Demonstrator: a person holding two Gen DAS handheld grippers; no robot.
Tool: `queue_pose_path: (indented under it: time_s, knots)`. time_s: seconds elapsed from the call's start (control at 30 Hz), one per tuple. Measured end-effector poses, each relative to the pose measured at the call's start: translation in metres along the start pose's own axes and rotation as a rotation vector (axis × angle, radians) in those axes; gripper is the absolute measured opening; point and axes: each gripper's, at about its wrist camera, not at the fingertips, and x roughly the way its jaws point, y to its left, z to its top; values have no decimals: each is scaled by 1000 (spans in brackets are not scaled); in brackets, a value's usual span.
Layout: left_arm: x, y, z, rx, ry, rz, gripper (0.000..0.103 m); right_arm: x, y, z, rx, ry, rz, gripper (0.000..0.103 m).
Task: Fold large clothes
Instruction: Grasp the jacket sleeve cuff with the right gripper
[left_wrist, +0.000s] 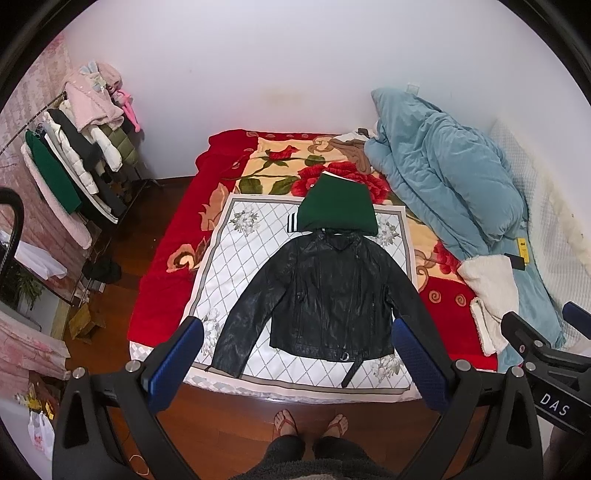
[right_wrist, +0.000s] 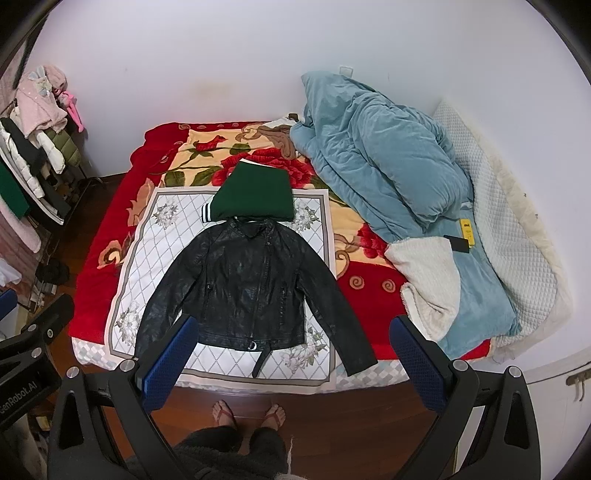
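A black leather jacket (left_wrist: 325, 295) lies flat, front up, sleeves spread, on a white diamond-patterned cloth (left_wrist: 240, 258) on the bed; it also shows in the right wrist view (right_wrist: 247, 288). A folded green garment (left_wrist: 338, 206) lies just beyond its collar, also in the right wrist view (right_wrist: 255, 197). My left gripper (left_wrist: 295, 362) is open and empty, held high above the jacket's hem. My right gripper (right_wrist: 291, 362) is open and empty, also above the near bed edge. The right gripper's body shows in the left wrist view (left_wrist: 546, 354).
A blue quilt (right_wrist: 388, 162) and a white fleece blanket (right_wrist: 428, 284) are piled on the bed's right side. A clothes rack (left_wrist: 74, 162) full of garments stands left. The person's feet (left_wrist: 310, 424) stand on the wooden floor by the bed's near edge.
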Motion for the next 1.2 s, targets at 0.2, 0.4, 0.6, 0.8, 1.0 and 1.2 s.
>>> queue_pose_path:
  time_s: [0.2,0.4,0.6,0.8,1.0,1.2]
  knots:
    - [12,7,13,4,-11,-10,103,2,8,11,18,10,-8,103]
    - [73,10,12,53,-111,95,103,53,11,16,101,17,-20,103]
    - [179,6,-4,75,-57,84,103,182,-30,-10,271,153,-56,103]
    - [290,-31,-19,81,59,157,103,319,-99,-64,440,305,-83,92]
    - [398,-74,-48,98,158,246,103,452,-196,-157,760,437,-20,92]
    - [490,-114,-82,146,261,281,103,552,-264,-258,1047,545,-30,92]
